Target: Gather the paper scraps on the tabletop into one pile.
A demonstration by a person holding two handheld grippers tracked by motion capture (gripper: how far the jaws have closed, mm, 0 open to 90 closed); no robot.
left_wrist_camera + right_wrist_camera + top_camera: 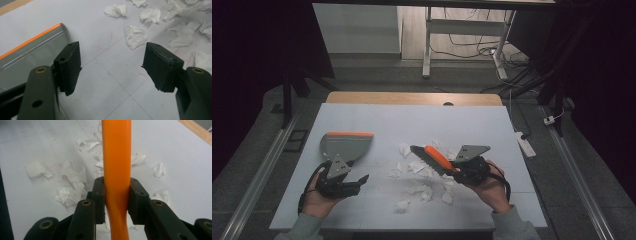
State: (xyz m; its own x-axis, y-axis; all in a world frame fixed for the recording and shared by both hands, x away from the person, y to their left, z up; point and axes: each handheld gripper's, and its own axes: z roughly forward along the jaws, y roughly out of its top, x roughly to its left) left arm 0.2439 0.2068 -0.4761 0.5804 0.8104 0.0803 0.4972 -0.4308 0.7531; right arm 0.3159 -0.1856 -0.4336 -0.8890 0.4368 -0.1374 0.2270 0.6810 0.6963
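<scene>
Orange-handled, black-bristled, the brush [434,159] sat clenched in our right gripper [117,195] over the tissue scraps [417,176] mid-table; our left gripper [112,67] gaped beside the dustpan [346,145].

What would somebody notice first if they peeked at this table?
Probably the orange brush, pinched in the right gripper over the middle of the table. Around it lie crumpled white paper scraps. At the left sits a grey dustpan with an orange edge, beside the left gripper, whose jaws are wide open.
</scene>
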